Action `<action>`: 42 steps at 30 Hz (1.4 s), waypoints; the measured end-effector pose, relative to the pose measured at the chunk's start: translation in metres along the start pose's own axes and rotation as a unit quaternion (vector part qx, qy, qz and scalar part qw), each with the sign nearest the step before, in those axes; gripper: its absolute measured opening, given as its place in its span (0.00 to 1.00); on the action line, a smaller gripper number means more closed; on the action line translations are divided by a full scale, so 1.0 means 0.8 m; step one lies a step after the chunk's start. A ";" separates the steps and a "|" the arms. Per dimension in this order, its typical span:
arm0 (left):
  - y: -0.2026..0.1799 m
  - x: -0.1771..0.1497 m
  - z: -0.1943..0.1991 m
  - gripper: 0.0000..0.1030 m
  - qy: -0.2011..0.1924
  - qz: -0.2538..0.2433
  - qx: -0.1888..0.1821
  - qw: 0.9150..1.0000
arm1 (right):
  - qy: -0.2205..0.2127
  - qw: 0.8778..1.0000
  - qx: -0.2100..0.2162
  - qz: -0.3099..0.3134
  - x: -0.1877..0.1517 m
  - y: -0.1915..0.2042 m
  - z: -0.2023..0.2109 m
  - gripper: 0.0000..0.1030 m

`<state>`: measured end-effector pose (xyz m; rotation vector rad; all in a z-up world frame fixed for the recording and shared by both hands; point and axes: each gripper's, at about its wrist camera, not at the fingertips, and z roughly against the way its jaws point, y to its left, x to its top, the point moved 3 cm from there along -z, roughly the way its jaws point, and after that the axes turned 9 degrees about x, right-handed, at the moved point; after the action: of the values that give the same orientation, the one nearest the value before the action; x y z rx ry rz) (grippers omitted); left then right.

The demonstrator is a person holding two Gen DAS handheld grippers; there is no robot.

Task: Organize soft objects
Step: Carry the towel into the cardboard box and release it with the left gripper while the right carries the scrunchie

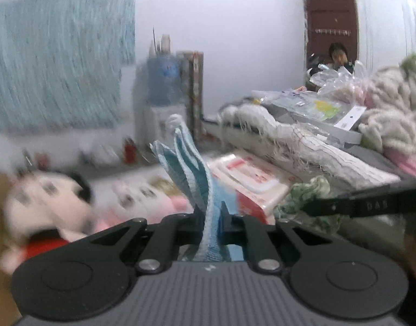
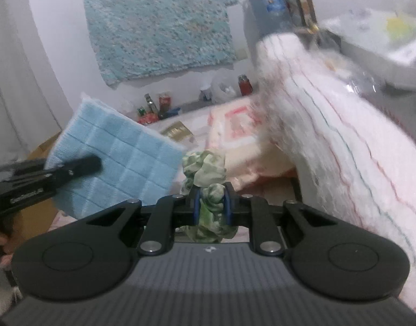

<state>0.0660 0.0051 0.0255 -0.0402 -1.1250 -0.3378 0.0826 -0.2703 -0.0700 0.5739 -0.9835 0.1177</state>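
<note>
Both pairs of jaws are clamped on fabric: the left gripper (image 1: 212, 217) pinches a light-blue quilted square cloth (image 2: 118, 154) by its edge, the right gripper (image 2: 212, 203) a green-and-white patterned fabric scrunchie (image 2: 205, 174). Both hang in the air, the scrunchie just right of the cloth, above the cluttered bed (image 2: 235, 125). To do this well, I'd keep both grips firm and carry each piece to its own pile before releasing.
</note>
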 end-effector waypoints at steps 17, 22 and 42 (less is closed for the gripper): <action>0.239 0.072 0.196 0.10 0.014 0.059 0.169 0.984 | 0.014 0.966 0.241 0.093 0.088 0.274 -0.008 0.16; 0.301 0.058 0.164 0.10 0.070 0.051 0.219 0.972 | 0.035 0.955 0.278 0.101 0.089 0.336 -0.051 0.16; 0.486 -0.149 0.016 0.56 0.325 0.287 0.182 0.883 | 0.078 0.951 0.285 0.090 0.064 0.367 -0.156 0.17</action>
<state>0.1193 0.4060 -0.0215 0.0691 -0.4503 0.3827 0.1035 0.0339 0.0381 0.9868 -0.8416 0.6160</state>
